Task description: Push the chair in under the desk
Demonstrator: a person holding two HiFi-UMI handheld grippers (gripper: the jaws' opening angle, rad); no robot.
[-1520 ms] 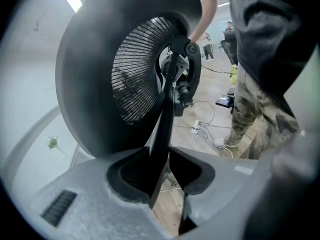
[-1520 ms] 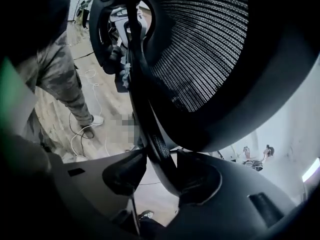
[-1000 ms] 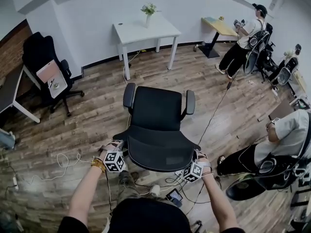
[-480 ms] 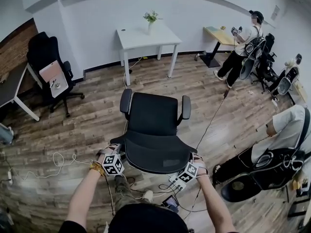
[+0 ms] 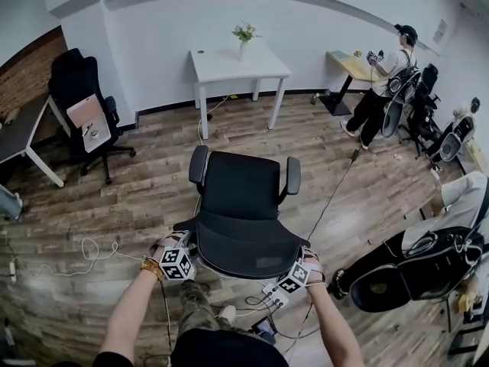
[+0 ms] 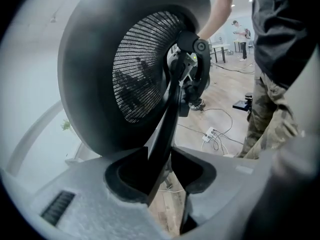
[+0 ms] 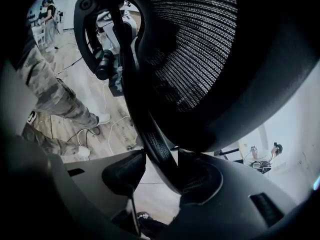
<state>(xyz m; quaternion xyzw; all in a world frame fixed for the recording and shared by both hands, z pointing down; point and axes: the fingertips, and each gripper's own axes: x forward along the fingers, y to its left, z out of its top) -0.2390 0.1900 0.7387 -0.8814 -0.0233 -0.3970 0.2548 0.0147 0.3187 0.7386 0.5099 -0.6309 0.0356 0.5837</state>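
Left gripper [image 6: 159, 154]: clamped on the backrest rim [image 6: 172, 109], which runs up between the pads. The jaws have just been opening a little with the rim between them, and contact looks kept.
Right gripper [image 7: 161, 155]: same, closed on the rim at the backrest's right side. Its jaws have also just been opening.

Chair [image 5: 241, 205]: on open floor, backrest near, seat facing the white desk [image 5: 238, 60], which is far, well apart and roughly straight ahead.

Step in hand (judged): rolling the chair toward the desk. To do it well:
- Push evenly with both grippers so the casters track straight.
- Keep the pads firm; a loosening hold could slip off the rim.
- Centre the seat between the desk legs so the armrests clear.

Around:
- Cable [image 5: 336, 189] on the floor right of the chair could snag a caster.
- Another cable [image 5: 205, 117] hangs by the desk's left legs.
- Power strip [image 5: 271, 293] lies near the feet.
- Vase of flowers [image 5: 244, 34] on the desk could topple if the desk is bumped.
- Second chair [image 5: 80, 102], far left, is clear of the path.
- Standing person [image 5: 382, 82], far right, is also clear.
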